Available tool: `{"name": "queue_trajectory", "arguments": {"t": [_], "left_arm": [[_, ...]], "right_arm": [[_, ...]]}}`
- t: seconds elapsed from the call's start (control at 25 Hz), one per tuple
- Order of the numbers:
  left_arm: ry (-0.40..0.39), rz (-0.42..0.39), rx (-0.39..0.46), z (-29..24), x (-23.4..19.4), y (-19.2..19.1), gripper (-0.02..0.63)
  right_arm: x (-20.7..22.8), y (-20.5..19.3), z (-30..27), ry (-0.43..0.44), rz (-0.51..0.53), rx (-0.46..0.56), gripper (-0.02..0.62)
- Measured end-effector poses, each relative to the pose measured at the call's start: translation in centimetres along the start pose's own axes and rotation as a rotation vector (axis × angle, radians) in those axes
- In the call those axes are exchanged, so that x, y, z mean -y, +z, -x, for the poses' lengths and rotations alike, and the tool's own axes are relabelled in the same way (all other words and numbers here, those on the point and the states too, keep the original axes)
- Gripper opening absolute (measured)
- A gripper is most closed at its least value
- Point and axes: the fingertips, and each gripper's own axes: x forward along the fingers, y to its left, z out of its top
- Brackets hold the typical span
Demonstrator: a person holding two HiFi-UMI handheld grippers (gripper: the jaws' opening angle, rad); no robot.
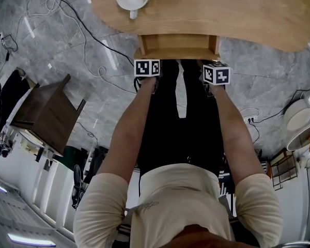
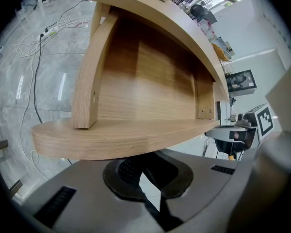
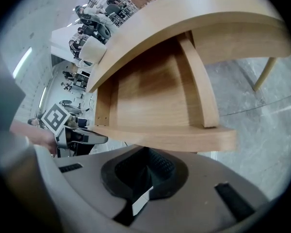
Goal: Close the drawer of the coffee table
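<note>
touching drawer [image 1: 178, 44] perhaps, left gripper [image 2: 146, 171], right gripper [image 3: 146, 171]

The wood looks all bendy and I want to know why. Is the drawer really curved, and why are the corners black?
Left gripper view: the wide lens bends the drawer front into an arc, blackens the corners, and the floor shows white glare streaks. Right gripper view: same bending, same dark rim. Head view: that drawer front looks straight.

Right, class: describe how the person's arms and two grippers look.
Both the left gripper and right gripper are grey shells with black textured pads, each carrying a white cube with black square markers. The person wears a cream short-sleeved top.
</note>
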Motion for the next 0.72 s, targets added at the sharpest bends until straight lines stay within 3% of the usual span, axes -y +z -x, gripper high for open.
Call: {"name": "queue_trajectory", "arguments": {"t": [0.56,0.72], "left_arm": [[0.021,-0.011,-0.003,1.1,0.3,0.5,0.005],[0.015,0.008,0.035,1.0,0.4,1.3,0.005]], "right_arm": [[-0.7,0.6,1.2,-0.015,-0.003,-0.007,-0.006],[-0.3,1.3,1.1,-0.024,0.012,0.009,-0.006]]}}
